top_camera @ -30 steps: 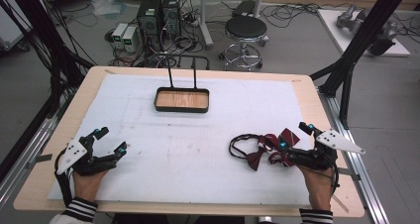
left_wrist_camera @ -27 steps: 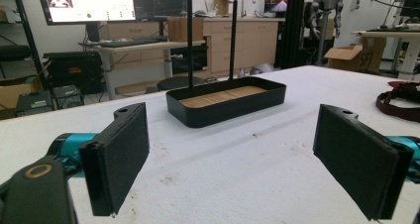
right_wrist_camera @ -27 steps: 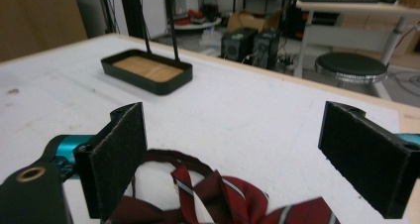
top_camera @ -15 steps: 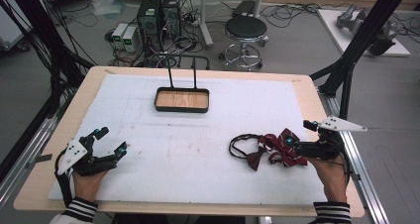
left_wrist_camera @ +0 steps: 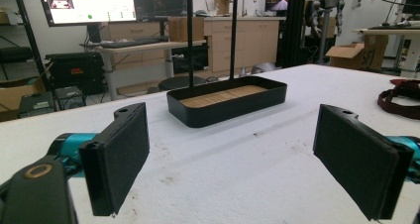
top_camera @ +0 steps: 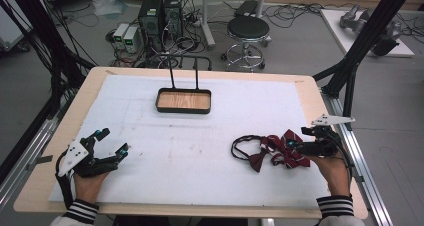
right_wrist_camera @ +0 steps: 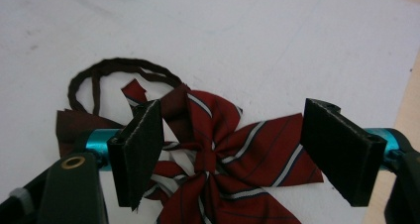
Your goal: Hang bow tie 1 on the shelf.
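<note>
High view: right claw [top_camera: 295,147] shifted over bow tie [top_camera: 280,151], closing, pads not touching.

black tray [top_camera: 183,109], wooden floor, far centre; round stool [top_camera: 245,28] behind table; computers [top_camera: 160,16] on floor
</note>
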A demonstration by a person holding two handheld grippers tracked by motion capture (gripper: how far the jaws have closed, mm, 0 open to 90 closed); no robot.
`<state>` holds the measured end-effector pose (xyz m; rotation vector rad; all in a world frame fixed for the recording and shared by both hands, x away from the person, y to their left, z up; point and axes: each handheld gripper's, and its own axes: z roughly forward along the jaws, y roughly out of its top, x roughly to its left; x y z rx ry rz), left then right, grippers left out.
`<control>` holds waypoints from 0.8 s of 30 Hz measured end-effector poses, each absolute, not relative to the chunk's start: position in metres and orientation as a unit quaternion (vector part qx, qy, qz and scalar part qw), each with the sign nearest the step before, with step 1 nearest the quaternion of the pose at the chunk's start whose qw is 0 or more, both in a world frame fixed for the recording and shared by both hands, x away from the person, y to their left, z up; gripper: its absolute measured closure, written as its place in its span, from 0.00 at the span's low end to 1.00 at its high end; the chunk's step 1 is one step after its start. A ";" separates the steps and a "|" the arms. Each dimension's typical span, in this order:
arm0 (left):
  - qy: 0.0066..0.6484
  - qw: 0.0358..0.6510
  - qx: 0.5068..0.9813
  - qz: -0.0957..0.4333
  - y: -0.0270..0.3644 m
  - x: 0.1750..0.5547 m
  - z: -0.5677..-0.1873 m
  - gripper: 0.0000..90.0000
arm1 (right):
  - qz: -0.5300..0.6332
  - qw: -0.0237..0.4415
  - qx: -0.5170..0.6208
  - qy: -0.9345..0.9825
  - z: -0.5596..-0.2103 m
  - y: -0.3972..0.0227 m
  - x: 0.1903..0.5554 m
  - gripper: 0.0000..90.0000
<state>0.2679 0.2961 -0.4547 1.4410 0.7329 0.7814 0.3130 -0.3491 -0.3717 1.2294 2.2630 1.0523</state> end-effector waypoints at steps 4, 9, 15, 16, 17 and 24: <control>0.319 0.624 0.627 0.340 0.296 0.268 -0.455 0.16 | 0.334 0.166 0.438 0.818 -0.379 -0.345 0.319 0.35; 0.319 0.623 0.628 0.340 0.296 0.268 -0.455 0.16 | 0.303 0.152 0.434 0.835 -0.385 -0.341 0.324 0.42; 0.319 0.623 0.628 0.340 0.296 0.268 -0.455 0.16 | 0.272 0.135 0.428 0.851 -0.392 -0.336 0.329 0.48; 0.319 0.623 0.628 0.341 0.296 0.268 -0.455 0.16 | 0.272 0.135 0.428 0.851 -0.392 -0.336 0.329 0.48; 0.319 0.623 0.628 0.341 0.296 0.268 -0.455 0.16 | 0.261 0.130 0.428 0.855 -0.395 -0.335 0.330 0.51; 0.319 0.622 0.628 0.341 0.296 0.268 -0.455 0.16 | 0.250 0.118 0.425 0.862 -0.399 -0.329 0.334 0.55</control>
